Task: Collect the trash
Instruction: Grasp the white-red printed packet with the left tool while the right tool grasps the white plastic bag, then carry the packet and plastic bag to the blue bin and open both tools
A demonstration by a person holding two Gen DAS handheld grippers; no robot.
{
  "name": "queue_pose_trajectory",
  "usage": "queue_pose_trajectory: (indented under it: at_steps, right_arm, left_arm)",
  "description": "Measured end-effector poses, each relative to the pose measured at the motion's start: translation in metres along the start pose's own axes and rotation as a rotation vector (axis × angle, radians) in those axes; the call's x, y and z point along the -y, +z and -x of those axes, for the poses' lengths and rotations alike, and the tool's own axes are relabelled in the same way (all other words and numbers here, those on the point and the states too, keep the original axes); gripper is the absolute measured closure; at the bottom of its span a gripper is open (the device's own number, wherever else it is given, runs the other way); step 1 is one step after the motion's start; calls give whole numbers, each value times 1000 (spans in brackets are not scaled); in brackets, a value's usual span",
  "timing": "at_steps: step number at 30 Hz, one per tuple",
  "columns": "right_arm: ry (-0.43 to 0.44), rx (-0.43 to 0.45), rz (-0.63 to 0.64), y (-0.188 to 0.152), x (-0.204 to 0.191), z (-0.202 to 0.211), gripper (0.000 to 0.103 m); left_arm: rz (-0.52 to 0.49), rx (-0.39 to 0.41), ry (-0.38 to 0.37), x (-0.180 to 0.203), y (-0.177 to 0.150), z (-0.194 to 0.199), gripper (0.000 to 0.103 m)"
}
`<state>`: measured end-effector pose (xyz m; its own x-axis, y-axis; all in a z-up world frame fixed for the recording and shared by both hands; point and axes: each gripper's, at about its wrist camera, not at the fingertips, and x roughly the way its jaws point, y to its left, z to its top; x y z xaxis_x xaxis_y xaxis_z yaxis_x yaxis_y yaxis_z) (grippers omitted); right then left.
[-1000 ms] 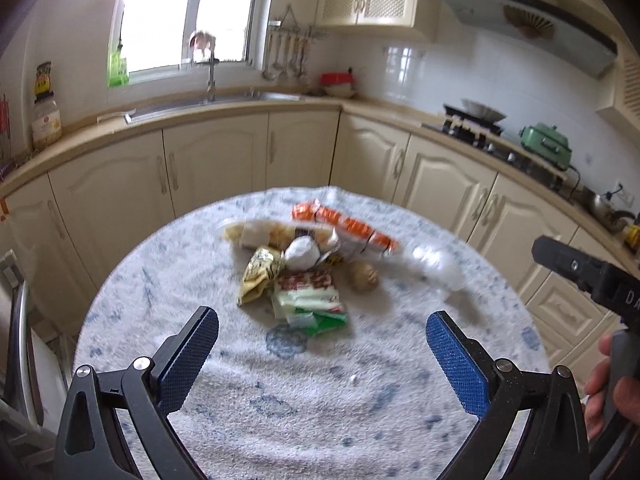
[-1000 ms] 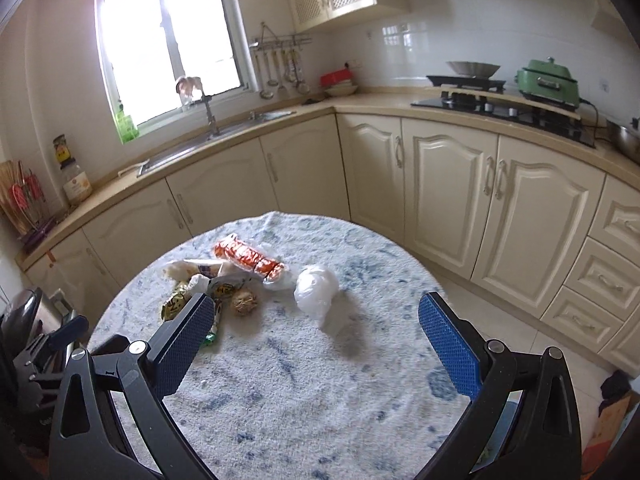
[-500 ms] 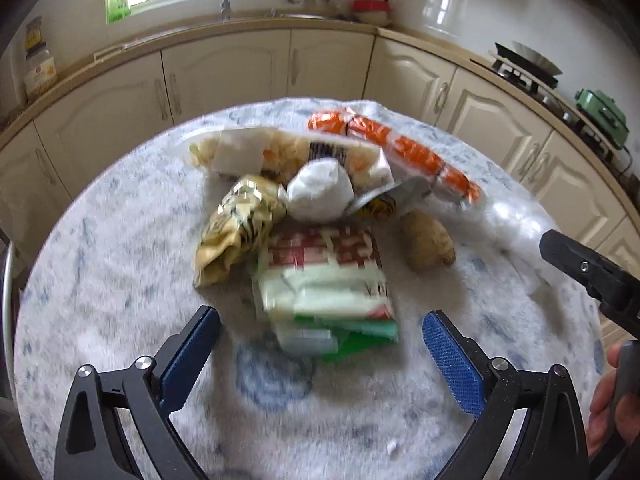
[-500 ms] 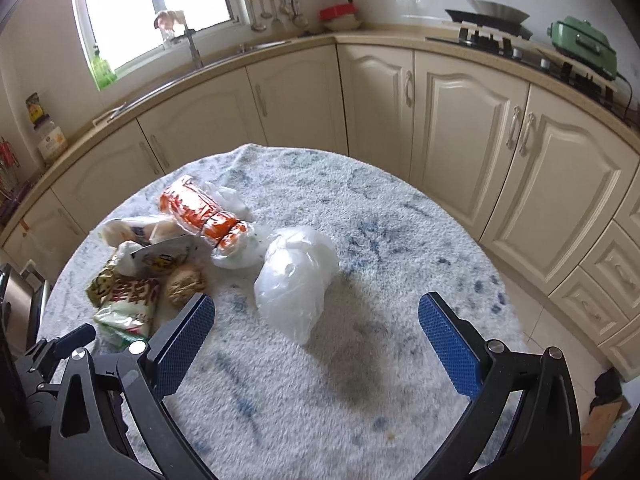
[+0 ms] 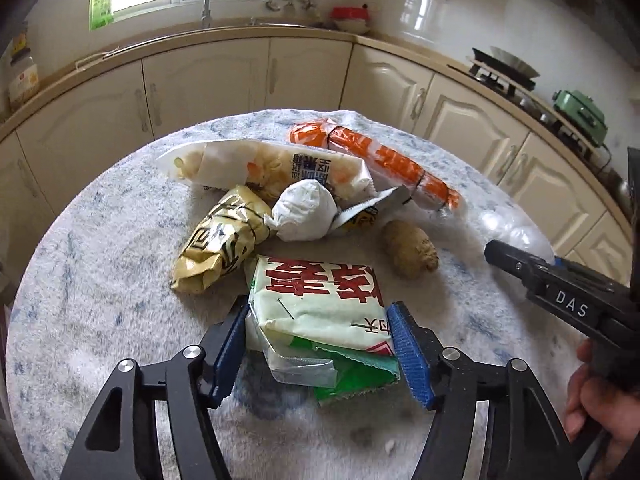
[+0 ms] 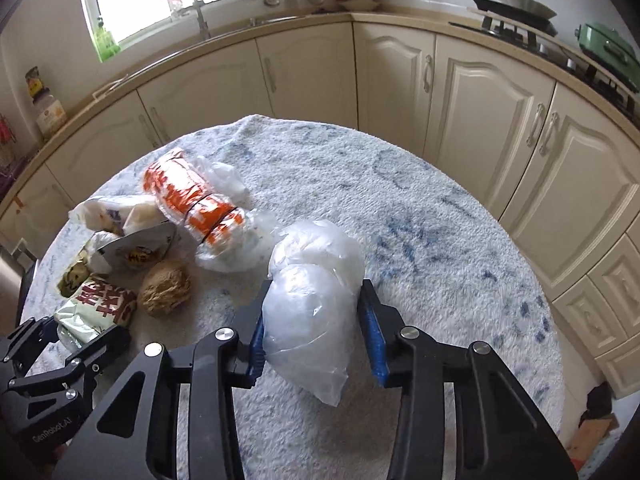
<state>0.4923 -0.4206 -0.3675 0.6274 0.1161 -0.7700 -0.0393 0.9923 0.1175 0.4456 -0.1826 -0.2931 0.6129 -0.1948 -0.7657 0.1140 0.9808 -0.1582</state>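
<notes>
Trash lies in a pile on a round table with a blue-white fuzzy cloth (image 5: pixel 100 280). My left gripper (image 5: pixel 320 332) is shut on a pale green packet with red characters (image 5: pixel 320 300), its pads touching both sides. My right gripper (image 6: pixel 314 320) is shut on a crumpled clear plastic bag (image 6: pixel 312 292). Beyond lie a yellow-black wrapper (image 5: pixel 220 244), a white wad (image 5: pixel 304 212), a white noodle packet (image 5: pixel 264 168), an orange-white wrapper (image 5: pixel 380 164) and a brown lump (image 5: pixel 408 248). The right gripper's body shows in the left wrist view (image 5: pixel 560 300).
Cream kitchen cabinets (image 6: pixel 460 80) curve around behind the table, with a sink and window at the back and a stove with a green pot (image 6: pixel 608 44) to the right. The table's edge drops to the floor on the right (image 6: pixel 560 340).
Both grippers moved forward and down to the table and closed, the left one onto the green packet, the right one onto the clear plastic bag.
</notes>
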Motion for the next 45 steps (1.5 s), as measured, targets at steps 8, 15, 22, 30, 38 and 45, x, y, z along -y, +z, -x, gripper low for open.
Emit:
queue_pose_trajectory:
  at_steps: [8,15,22,30,38,45]
  right_arm:
    - [59,38,-37,-34,4,45,62]
    - [66,59,-26,-62,0,84,62]
    - [77,59,-50,-78,0,97,62]
    - [71,104,-69,-81,15,127,62]
    - [42,185,-101,-85,46,172,62]
    - [-45,249,-191,-105,106,214,62]
  left_arm:
    - [-13,11,-43,-17,-23,27,41]
    - [-165,-8,28,7,-52,43,36]
    - [-186,-23,4,17,-57,43,41]
    - [-166,33,-69,31,-59,79,41]
    - [-232,150,-154,85,-48,124,41]
    - [-322,188,-277,160,-42,134,41]
